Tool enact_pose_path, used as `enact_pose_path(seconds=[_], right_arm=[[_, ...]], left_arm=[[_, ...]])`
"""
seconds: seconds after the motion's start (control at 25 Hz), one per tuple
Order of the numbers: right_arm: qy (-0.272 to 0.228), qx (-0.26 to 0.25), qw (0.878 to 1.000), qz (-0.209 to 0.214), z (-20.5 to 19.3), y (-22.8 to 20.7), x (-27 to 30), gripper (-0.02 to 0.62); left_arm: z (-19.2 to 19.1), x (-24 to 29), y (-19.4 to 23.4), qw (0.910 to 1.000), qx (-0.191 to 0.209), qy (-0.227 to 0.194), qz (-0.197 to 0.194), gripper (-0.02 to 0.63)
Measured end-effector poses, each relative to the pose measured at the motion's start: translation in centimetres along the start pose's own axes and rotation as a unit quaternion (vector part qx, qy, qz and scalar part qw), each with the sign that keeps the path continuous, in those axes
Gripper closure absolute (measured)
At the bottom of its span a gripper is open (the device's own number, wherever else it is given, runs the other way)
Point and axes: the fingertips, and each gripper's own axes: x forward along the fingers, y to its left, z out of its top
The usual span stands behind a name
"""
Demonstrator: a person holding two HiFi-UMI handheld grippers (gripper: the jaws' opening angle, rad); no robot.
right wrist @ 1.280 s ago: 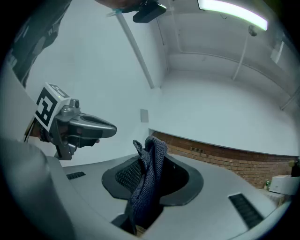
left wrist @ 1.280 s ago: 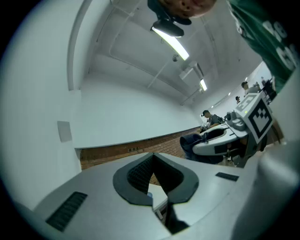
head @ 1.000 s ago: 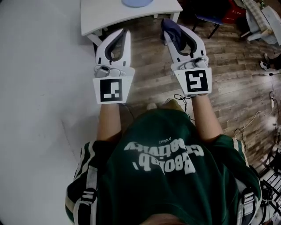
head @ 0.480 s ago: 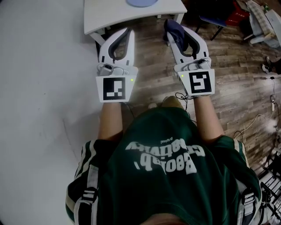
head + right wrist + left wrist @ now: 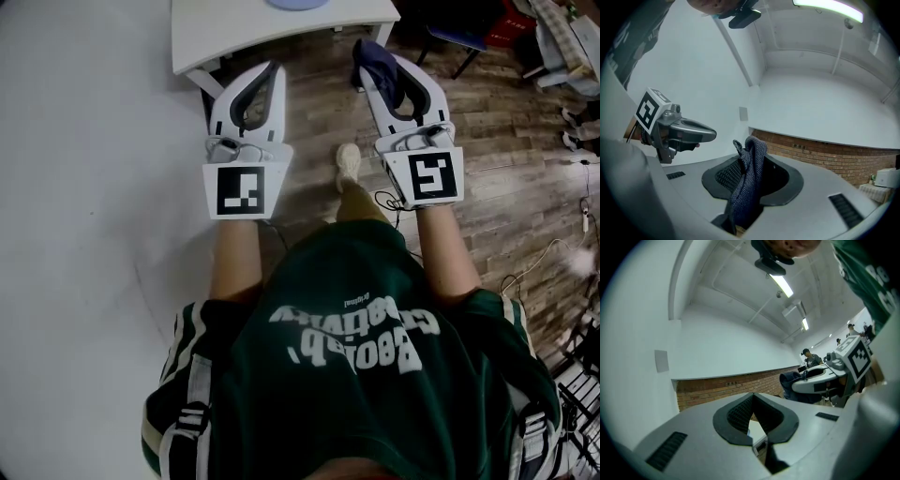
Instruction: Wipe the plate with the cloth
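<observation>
One dark blue cloth (image 5: 749,178), pinched between closed jaws of right gripper (image 5: 364,58), bunched past tips. Left gripper (image 5: 270,70) closed, empty. Plate (image 5: 298,3) on table (image 5: 234,33), 11 o'clock of cloth, apart from it.

White bench (image 5: 234,28) at top; wood-plank floor (image 5: 506,122) right of it, plain white floor (image 5: 84,187) left. Ceiling strip lights (image 5: 783,284) overhead, and a brick band (image 5: 825,154) low on the white wall.

Plate (image 5: 298,3) on the far counter (image 5: 234,33): cut off by the top edge, only its near rim visible. Cloth (image 5: 368,52): lower end hidden inside the closed right tongs (image 5: 379,66). Distant people (image 5: 809,357): too small to tell.
</observation>
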Motion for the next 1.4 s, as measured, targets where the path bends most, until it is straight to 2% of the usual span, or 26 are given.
enact_pose_path(seconds=[0.24, 0.4, 0.52, 0.72, 0.92, 1.2, 1.4], right_arm=[[0.006, 0.006, 1.000, -0.001, -1.8, -1.5, 2.3, 0.489], [-0.009, 0.014, 1.000, 0.003, -1.8, -4.3, 6.6, 0.488], [-0.018, 0.013, 1.000, 0.013, -2.5, -5.2, 8.8, 0.488], [-0.024, 0.015, 0.999, 0.023, -4.0, -8.0, 12.6, 0.488], [-0.043, 0.010, 0.998, 0.036, -4.2, -9.4, 15.8, 0.488], [-0.024, 0.006, 0.998, 0.053, -8.8, -15.4, 27.8, 0.487], [-0.040, 0.017, 0.997, 0.062, -10.0, -18.7, 31.2, 0.488]], left_arm=[[-1.9, 2.6, 0.4, 0.9999, -0.003, 0.013, 0.002, 0.604], [-1.8, 6.9, 2.3, 0.9998, 0.007, 0.017, 0.000, 0.603], [-2.5, 8.9, 3.5, 0.9998, 0.004, 0.019, 0.010, 0.604], [-3.7, 12.8, 4.9, 0.9990, 0.032, 0.022, 0.023, 0.604], [-4.2, 15.2, 6.8, 0.9984, 0.028, 0.019, 0.045, 0.604], [-8.9, 27.0, 12.5, 0.9979, 0.012, 0.031, 0.056, 0.604], [-10.4, 30.9, 13.3, 0.9960, 0.001, 0.051, 0.073, 0.604]])
